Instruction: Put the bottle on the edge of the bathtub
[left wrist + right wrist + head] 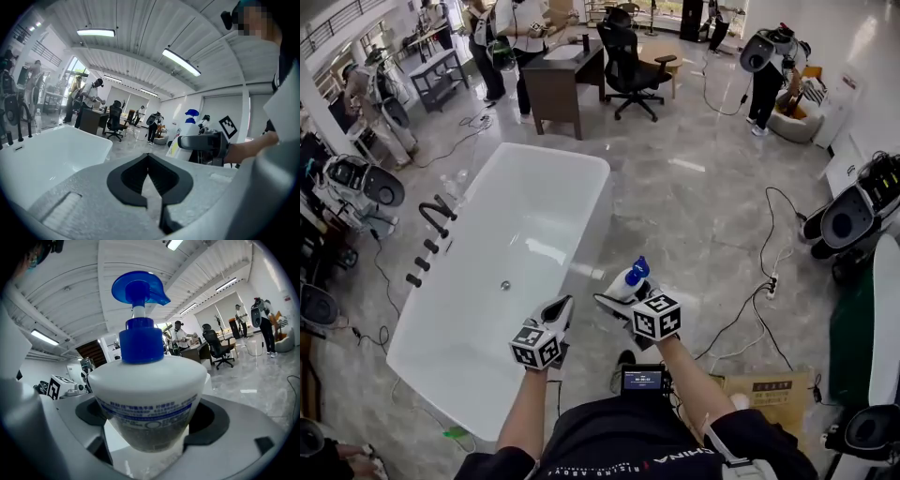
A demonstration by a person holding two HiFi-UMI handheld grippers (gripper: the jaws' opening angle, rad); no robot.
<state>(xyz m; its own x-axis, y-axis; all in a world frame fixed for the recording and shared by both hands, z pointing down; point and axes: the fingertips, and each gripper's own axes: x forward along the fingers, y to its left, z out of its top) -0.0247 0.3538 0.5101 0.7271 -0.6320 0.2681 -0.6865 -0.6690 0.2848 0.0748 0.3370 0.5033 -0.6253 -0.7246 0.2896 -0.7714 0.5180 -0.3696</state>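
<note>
A white pump bottle (629,279) with a blue pump head is clamped in my right gripper (630,295), held over the floor just right of the bathtub's near right rim. In the right gripper view the bottle (149,399) fills the middle between both jaws, its blue nozzle pointing right. The white freestanding bathtub (581,234) stretches from the near left to the middle of the head view. My left gripper (558,314) hovers over the tub's near right rim; its jaws are closed together with nothing between them (150,187).
Black tap fittings (431,234) stand along the tub's left rim. Cables and a power strip (772,284) lie on the tiled floor to the right. A desk (558,80), an office chair (628,61) and several people stand at the back. Robot-like machines (853,211) line the right side.
</note>
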